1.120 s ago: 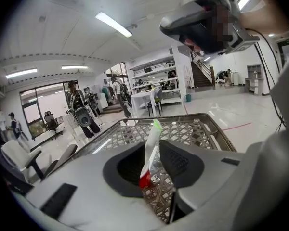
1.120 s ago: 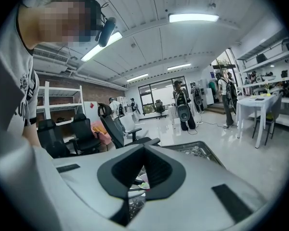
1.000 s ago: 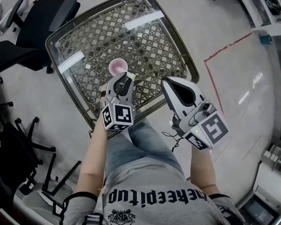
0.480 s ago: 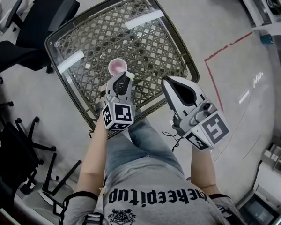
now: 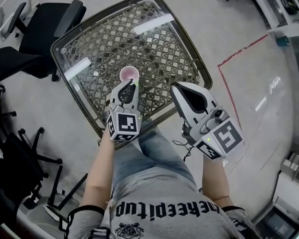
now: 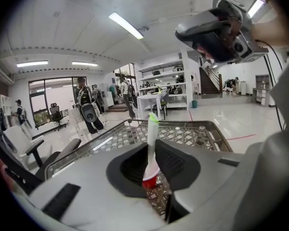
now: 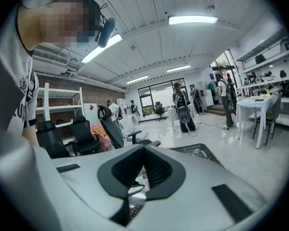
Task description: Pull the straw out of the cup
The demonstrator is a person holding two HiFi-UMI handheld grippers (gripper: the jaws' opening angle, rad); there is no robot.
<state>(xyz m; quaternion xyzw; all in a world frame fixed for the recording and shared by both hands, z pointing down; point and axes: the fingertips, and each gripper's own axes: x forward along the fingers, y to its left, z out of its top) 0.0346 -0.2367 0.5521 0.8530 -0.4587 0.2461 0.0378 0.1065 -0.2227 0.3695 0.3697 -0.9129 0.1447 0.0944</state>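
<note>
A pink cup point(image 5: 129, 74) stands on the glass-topped wicker table point(image 5: 159, 44), near its front edge. In the left gripper view it is a red cup point(image 6: 150, 181) with a white, green-tipped straw point(image 6: 151, 134) standing upright in it. My left gripper point(image 5: 129, 83) reaches over the cup, and its jaws point(image 6: 151, 155) are closing with the straw between the pads; a sliver of gap still shows on the left side. My right gripper point(image 5: 175, 86) hovers to the right of the cup, over the table's front edge, its jaws point(image 7: 143, 170) together and holding nothing.
Black office chairs point(image 5: 45, 19) stand left of the table. A red tape line point(image 5: 229, 59) runs along the floor to the right. The person's legs point(image 5: 149, 153) are against the table's near edge. Other people point(image 6: 86, 107) and a white table point(image 6: 151, 97) stand far behind.
The left gripper's jaws have narrowed around the straw, and it has rolled slightly and edged closer to the cup. The right gripper has stayed where it was.
</note>
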